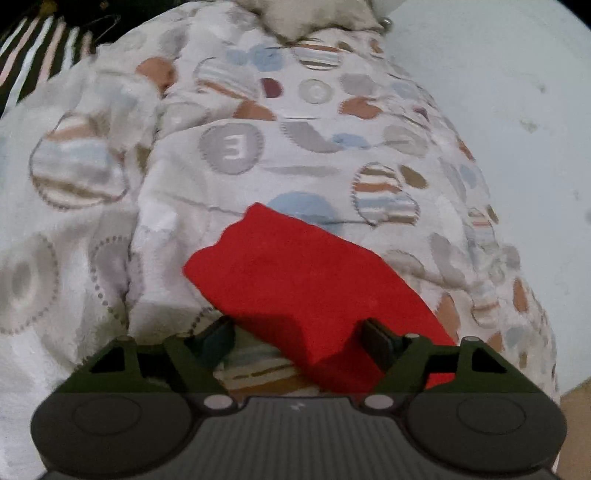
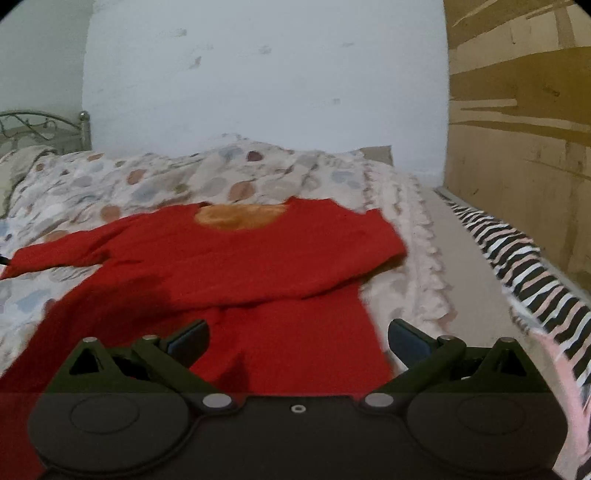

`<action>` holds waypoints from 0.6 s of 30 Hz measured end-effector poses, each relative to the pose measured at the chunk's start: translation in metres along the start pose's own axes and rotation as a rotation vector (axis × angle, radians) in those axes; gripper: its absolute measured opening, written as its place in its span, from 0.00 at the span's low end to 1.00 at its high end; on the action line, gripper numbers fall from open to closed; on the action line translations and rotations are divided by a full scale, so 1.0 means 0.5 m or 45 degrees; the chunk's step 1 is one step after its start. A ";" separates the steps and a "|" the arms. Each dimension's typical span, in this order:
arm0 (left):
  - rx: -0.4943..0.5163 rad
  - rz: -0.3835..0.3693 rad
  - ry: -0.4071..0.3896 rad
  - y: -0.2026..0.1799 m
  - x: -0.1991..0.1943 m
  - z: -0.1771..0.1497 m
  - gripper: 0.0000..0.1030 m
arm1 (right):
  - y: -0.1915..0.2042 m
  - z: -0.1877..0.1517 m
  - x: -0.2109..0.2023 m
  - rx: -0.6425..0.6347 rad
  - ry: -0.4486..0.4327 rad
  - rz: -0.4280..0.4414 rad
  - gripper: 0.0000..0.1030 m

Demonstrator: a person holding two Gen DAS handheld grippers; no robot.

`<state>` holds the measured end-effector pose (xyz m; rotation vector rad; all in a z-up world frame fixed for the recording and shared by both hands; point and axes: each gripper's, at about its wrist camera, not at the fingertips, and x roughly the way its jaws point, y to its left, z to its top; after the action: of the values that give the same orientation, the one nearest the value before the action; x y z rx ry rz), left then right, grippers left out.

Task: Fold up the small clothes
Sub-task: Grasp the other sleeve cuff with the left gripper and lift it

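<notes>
A small red long-sleeved top (image 2: pixel 236 266) with an orange inner neck lies on the patterned bedspread (image 2: pixel 155 181). Its right sleeve is folded across the body; its left sleeve stretches out to the left. My right gripper (image 2: pixel 298 341) is open, hovering over the top's lower right part, nothing between the fingers. In the left wrist view the red sleeve end (image 1: pixel 295 273) lies on the bedspread (image 1: pixel 236 147). My left gripper (image 1: pixel 299 339) is open with the sleeve cloth lying between its fingers, not pinched.
A pale wall (image 2: pixel 258 74) runs along the bed's far side. A metal headboard (image 2: pixel 44 125) is at far left. A cardboard panel (image 2: pixel 517 129) stands at right beside a black-and-white striped cloth (image 2: pixel 535 266). A pillow (image 1: pixel 295 14) lies at the bed's top.
</notes>
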<state>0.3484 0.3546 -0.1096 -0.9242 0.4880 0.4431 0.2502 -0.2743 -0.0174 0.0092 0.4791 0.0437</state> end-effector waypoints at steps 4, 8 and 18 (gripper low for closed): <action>-0.147 -0.012 -0.066 0.026 0.001 0.001 0.77 | 0.025 -0.009 0.001 0.043 0.036 0.047 1.00; -0.247 0.075 -0.134 0.031 -0.002 0.000 0.49 | 0.036 -0.010 0.008 0.049 0.045 0.061 1.00; 0.119 -0.052 -0.433 -0.055 -0.075 -0.001 0.10 | 0.035 -0.012 -0.002 0.029 0.001 0.111 1.00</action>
<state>0.3335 0.3339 -0.0704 -0.7486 0.1781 0.5241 0.2456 -0.2571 -0.0220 0.0528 0.4799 0.1238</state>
